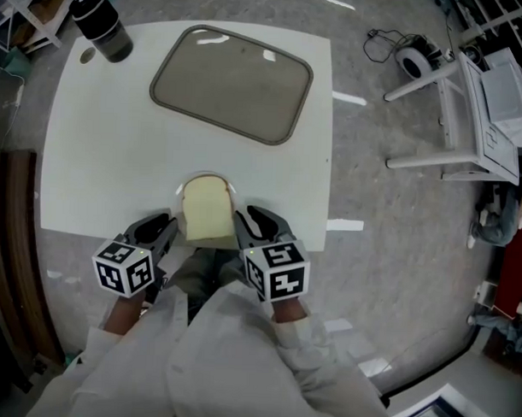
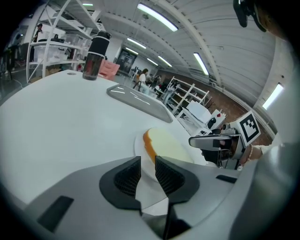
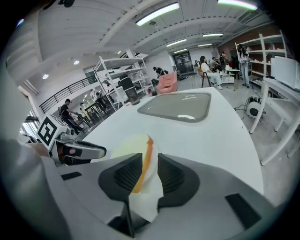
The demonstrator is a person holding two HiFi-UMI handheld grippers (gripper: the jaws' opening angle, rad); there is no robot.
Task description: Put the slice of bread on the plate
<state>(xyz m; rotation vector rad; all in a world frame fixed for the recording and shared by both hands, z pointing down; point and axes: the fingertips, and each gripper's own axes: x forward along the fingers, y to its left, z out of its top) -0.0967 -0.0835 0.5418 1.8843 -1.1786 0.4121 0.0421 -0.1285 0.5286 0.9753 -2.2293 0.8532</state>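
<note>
Bread slice (image 1: 207, 212) on white plate (image 1: 179, 193), left claw (image 1: 168, 228) and right claw (image 1: 242, 224) both narrowly apart, flanking it

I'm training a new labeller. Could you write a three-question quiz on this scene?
1. True or false: the bread lies on the plate.
2. What stands at the table's far left corner? A) a tumbler B) a kettle C) a pan
3. Fill in: the right gripper sits at the bread's ____ edge.
Key: 1 true; 2 A; 3 right.
</note>
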